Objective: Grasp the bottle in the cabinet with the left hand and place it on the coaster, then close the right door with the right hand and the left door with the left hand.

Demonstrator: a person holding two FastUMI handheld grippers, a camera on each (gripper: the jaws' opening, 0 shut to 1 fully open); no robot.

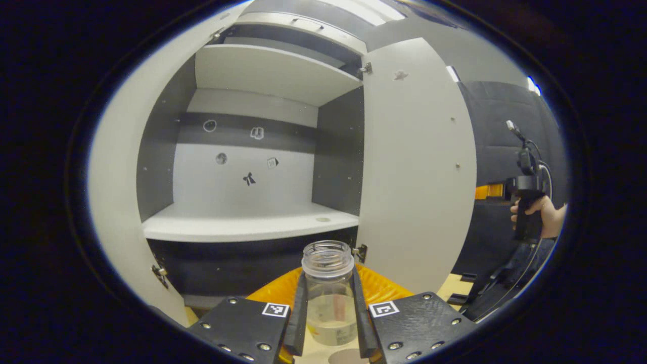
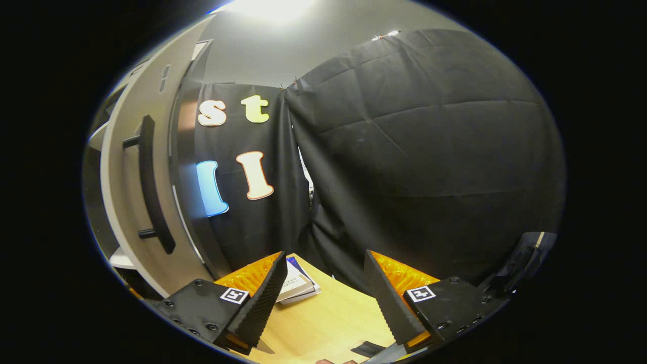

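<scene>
Behind the held bottle, the cabinet (image 1: 252,167) stands wide open, its lower shelf (image 1: 242,225) bare and both doors swung out. The left tool (image 1: 329,323) pinches the clear, uncapped bottle (image 1: 328,288), a finger pressed on each side of the body, with a little liquid showing low inside. The bottle is out of the cabinet and held over the wooden tabletop (image 1: 313,349); a dark round shape at the bottom edge of the left gripper view may be the coaster (image 1: 349,357), though too little of it shows to be sure.

With no cap on, any tilt on the way down would probably spill the liquid. Smooth walls could also slip between the fingers if the grip loosens early, and a landing off the coaster's middle would leave the bottle rocking.

The right tool (image 2: 323,298) hangs spread and empty above the tabletop, just beside the right door (image 2: 126,192) and its bar handle (image 2: 151,187). Swinging that door too soon might strike the left arm.
</scene>
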